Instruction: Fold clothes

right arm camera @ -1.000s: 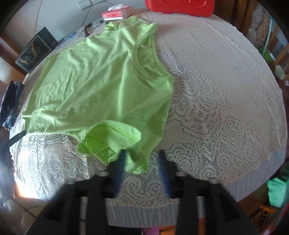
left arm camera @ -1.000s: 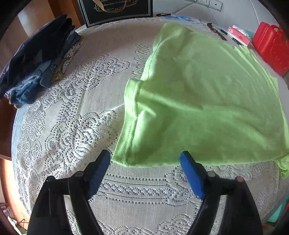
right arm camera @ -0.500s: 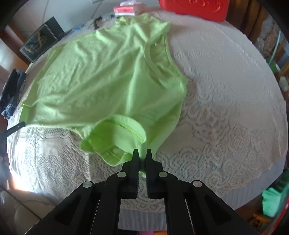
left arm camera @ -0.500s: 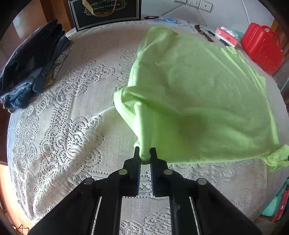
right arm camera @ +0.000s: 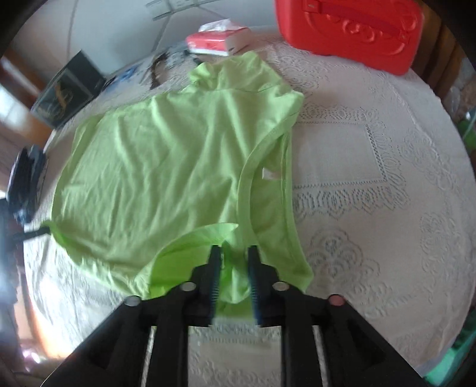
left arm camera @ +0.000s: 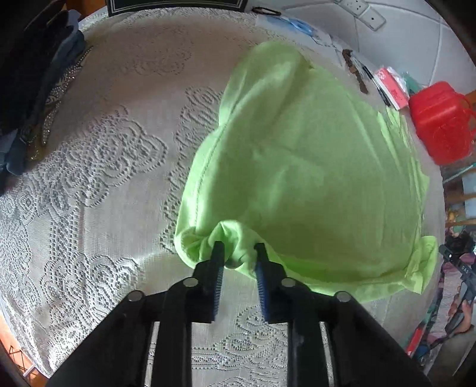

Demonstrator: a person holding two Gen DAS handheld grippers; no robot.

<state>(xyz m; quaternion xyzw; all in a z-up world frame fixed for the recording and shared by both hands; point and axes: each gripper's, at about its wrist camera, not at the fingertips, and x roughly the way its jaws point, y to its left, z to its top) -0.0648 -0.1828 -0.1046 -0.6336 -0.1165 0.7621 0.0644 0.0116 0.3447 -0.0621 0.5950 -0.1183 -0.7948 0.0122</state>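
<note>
My left gripper (left arm camera: 237, 253) has its jaws slightly parted around a bunched hem corner of the green T-shirt (left arm camera: 297, 166). My right gripper (right arm camera: 232, 256) does likewise at the sleeve. The shirt lies on the lace-covered counter (right arm camera: 372, 208), long axis left-right, collar rightward. Beyond sits a red case (right arm camera: 348, 26).

A round table (left arm camera: 89, 178) carries a white lace tablecloth (right arm camera: 372, 208); a pale wall (left arm camera: 416, 38) rises behind its far edge, with a white socket strip (left arm camera: 361, 12) mounted on it; brown wooden furniture (right arm camera: 446, 53) stands past the table's far right edge; warm sunlight glares at the near left edge.
</note>
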